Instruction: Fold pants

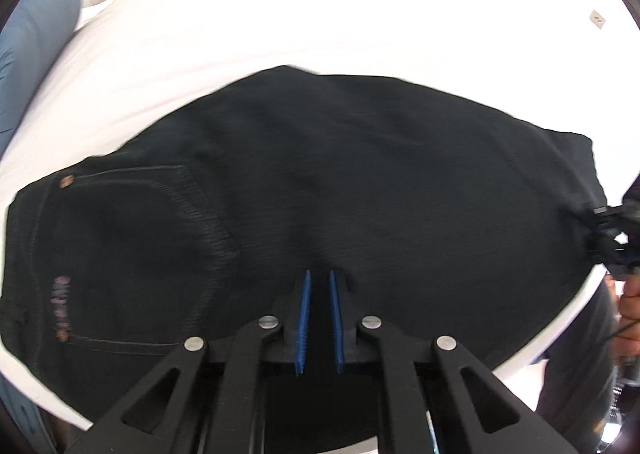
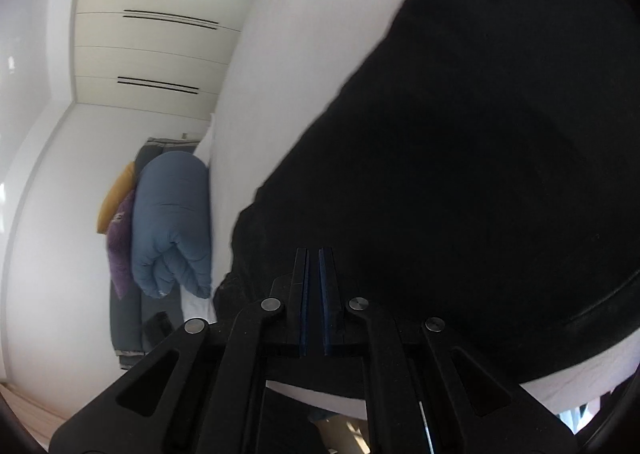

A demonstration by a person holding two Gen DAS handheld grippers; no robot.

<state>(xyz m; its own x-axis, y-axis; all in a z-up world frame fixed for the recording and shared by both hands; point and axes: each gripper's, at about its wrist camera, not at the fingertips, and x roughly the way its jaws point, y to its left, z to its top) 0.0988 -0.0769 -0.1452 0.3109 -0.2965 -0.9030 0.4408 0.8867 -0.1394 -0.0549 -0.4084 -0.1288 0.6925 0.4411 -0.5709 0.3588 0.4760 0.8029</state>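
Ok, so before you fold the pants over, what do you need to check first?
1. Pants spread flat on the bed: ok, only small wrinkles show.
2. Right gripper has the leg end: ok, the cloth bunches to a point at its closed jaws.
3. Left gripper has cloth: cannot tell. Its jaws are almost together over the pants' near edge, but the gap between them is too dark to read.
4. Room to fold: ok, bare white sheet lies beyond the pants.
5. Blue bedding roll out of the way: ok, it sits at the bed's far left, apart from the pants.
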